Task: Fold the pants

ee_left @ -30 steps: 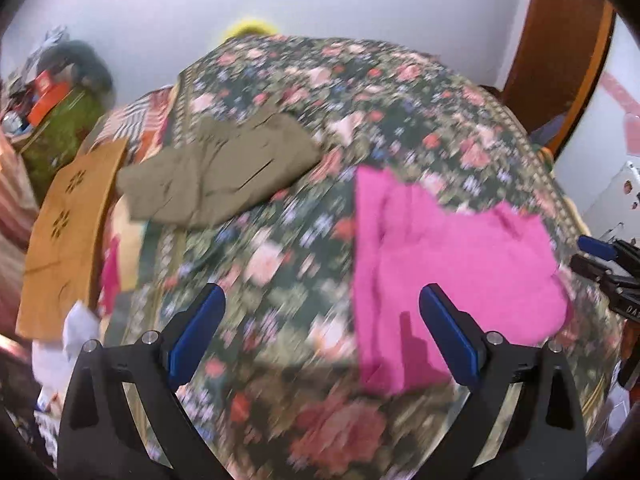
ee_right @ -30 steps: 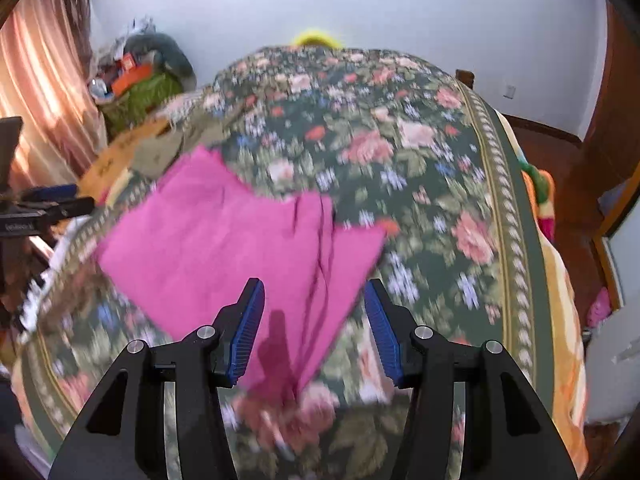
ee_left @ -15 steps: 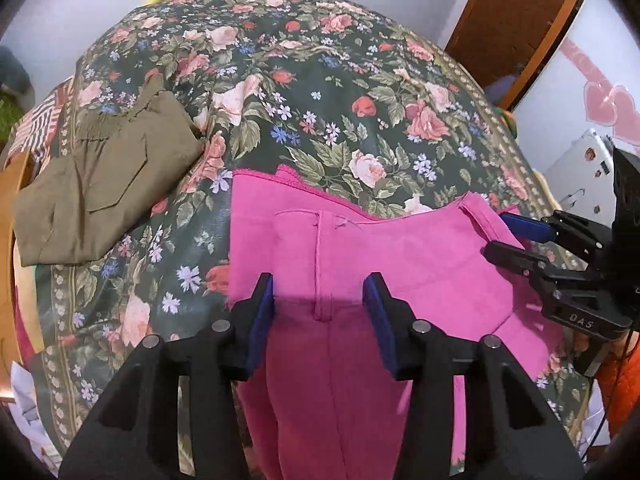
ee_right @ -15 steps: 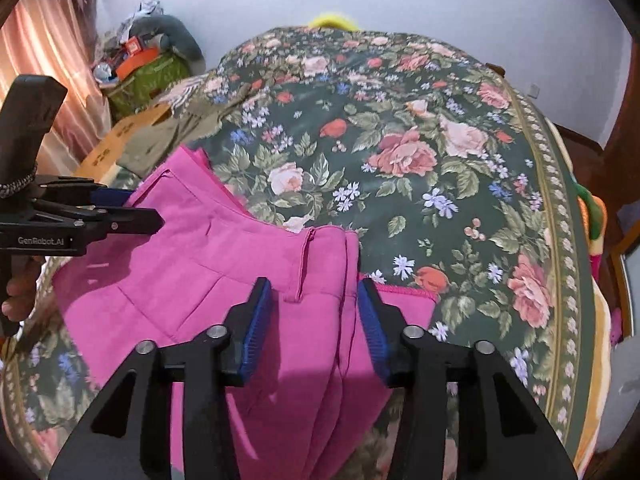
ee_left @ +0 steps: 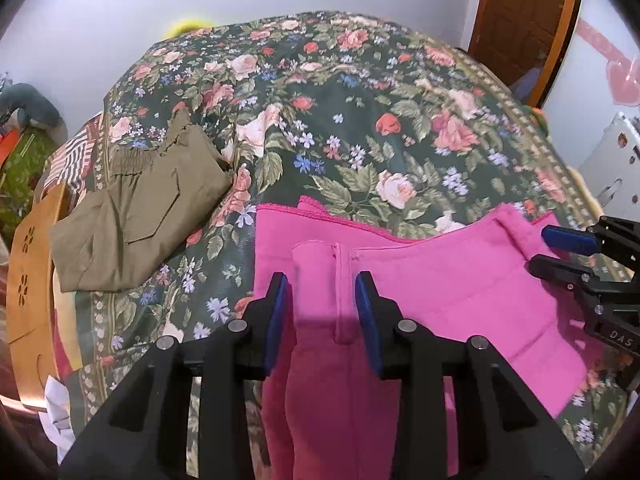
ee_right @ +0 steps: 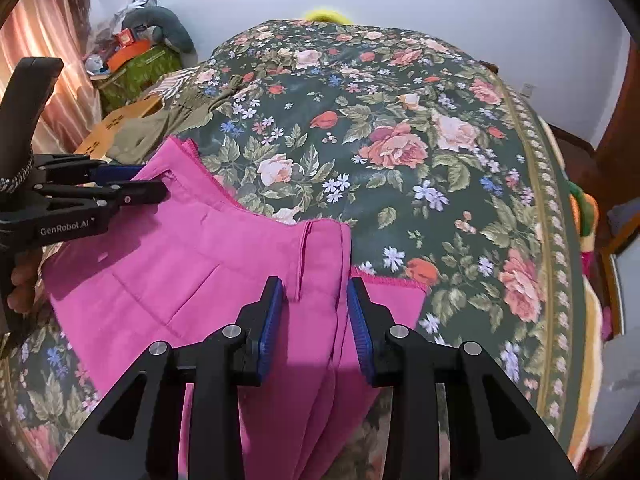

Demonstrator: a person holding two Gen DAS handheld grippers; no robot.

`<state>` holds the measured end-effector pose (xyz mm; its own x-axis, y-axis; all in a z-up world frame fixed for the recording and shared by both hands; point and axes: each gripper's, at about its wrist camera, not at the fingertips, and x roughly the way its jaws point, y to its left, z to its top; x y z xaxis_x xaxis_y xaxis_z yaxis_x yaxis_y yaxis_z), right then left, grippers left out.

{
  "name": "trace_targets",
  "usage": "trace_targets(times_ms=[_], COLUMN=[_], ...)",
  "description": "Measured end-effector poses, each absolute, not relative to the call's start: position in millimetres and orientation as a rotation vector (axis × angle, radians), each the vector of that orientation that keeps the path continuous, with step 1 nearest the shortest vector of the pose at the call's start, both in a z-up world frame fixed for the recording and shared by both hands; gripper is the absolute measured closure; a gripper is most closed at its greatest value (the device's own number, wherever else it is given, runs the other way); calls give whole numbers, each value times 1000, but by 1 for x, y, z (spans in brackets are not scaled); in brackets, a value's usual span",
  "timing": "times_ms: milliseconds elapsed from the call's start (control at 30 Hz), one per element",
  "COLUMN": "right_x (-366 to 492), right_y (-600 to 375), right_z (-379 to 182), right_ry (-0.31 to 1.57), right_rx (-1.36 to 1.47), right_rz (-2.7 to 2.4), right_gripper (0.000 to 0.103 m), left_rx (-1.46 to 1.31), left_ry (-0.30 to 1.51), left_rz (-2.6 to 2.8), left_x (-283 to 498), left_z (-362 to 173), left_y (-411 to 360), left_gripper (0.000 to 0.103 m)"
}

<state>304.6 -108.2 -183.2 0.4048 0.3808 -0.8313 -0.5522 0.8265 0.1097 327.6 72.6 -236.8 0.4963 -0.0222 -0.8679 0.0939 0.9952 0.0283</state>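
Bright pink pants (ee_left: 440, 280) lie on the near edge of a floral bedspread (ee_left: 340, 100), waistband away from me, and hang over the front. My left gripper (ee_left: 322, 308) has its jaws narrowly apart around the pants' left corner, fabric bunched between the blue pads. My right gripper (ee_right: 314, 312) stands the same way around the right corner of the pants (ee_right: 200, 272). Each gripper shows in the other's view: the right gripper (ee_left: 560, 252) and the left gripper (ee_right: 132, 188). Whether the pads pinch the cloth is unclear.
Folded olive-green pants (ee_left: 136, 216) lie on the bed to the left. A wooden board (ee_left: 28, 280) stands beyond the left edge, with clutter (ee_right: 136, 52) in the far left corner. A wooden door (ee_left: 520, 28) is at the right.
Both grippers came down onto the pink pants and narrowed their jaws around the two corners. The pants now lie spread flatter across the bed's near edge.
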Motion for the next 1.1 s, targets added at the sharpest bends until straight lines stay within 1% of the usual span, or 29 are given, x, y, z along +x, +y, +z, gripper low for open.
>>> trace_targets(times_ms=[67,100,133,167,200,233,267,300,333,367,400,433,633,733,867,1000,1067,1100], right_x=[298,294,289,285,282,278,275,271,267,265,262,260,251,251,260,266,269,270], right_y=[-112,-114,-116,-118,-118,-119,-120,-121,-122,-121,-122,-122,-132,-135,-144,-149,-148,-146], right_z=[-175,-170,-163,-158,-153,-149,-145,-143,-140,-139,-139,-140,-159,-173,-192,-195,-196,-197], right_ry=[979,969,948,929,914,908,907,905,902,902,902,901,968,1011,1091,1091,1087,1083], right_rx=[-193,-193,-190,-188,-188,-191,-196,-198,-196,-195,-192,-186,-104,-101,-8,38,36,29], right_rz=[579,569,563,563,565,567,564,561,559,557,551,544,520,507,541,559,568,573], right_gripper=[62,51,47,47,47,47,47,46,45,43,38,36,36,36,36,36,37,41], left_rx=[60,57,56,56,56,55,53,51,45,33,23,15,-18,-85,-195,-203,-196,-199], left_ry=[1041,1035,1024,1015,1005,996,988,986,986,992,1000,1012,1100,1128,1158,1153,1145,1143], left_rz=[-80,-78,-72,-67,-61,-55,-45,-37,-35,-34,-32,-33,-41,-56,-88,-91,-92,-96], left_x=[320,317,312,308,304,300,296,292,289,285,283,281,272,274,281,287,289,291], left_z=[-228,-223,-217,-212,-208,-204,-201,-198,-196,-196,-197,-199,-229,-244,-254,-259,-259,-259], left_y=[75,76,79,80,82,85,88,91,94,98,101,103,105,109,116,111,107,106], left_gripper=[67,67,66,64,57,46,40,30,23,22,22,22,22,22,22,22,25,29])
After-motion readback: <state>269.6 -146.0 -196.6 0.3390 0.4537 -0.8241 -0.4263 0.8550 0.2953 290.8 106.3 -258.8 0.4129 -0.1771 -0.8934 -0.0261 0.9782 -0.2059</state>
